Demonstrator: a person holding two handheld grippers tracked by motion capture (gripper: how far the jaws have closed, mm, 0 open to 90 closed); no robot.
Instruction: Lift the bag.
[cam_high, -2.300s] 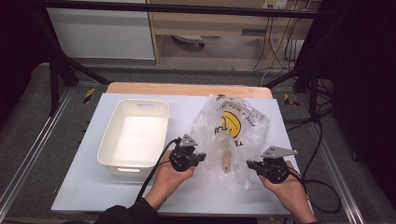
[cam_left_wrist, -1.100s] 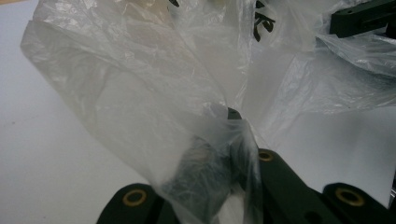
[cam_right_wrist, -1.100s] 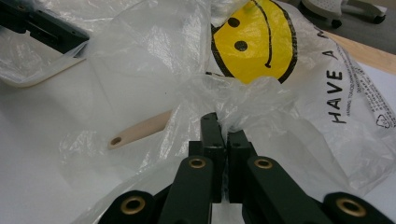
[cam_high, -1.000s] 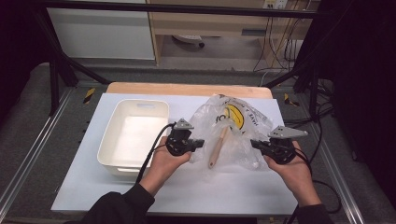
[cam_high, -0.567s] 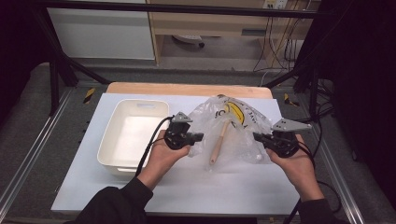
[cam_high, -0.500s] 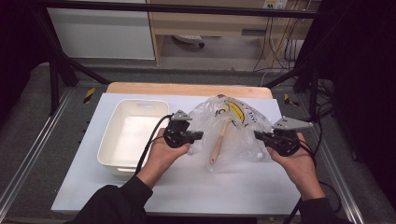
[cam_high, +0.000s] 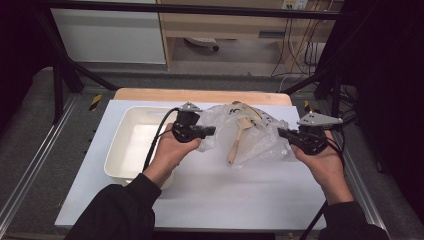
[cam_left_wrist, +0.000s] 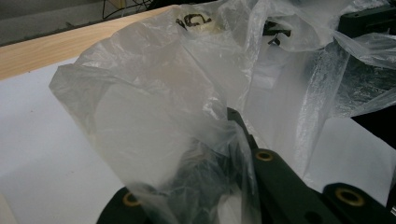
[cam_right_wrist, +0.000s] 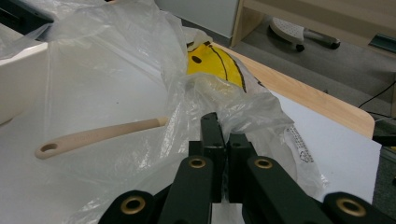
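Plastic bag (cam_high: 255, 132) | left gripper (cam_high: 206, 132), right gripper (cam_high: 286, 134) both clamped on its edges | lifted since earlier, wooden spoon (cam_high: 236, 140) inside | ready to tip toward white tray (cam_high: 131, 145)

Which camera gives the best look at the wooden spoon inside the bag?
The right gripper view: the wooden spoon lies sideways there, its handle hole plain through the plastic bag. The high view shows it whole but small. In the left gripper view, crumpled plastic hides it.
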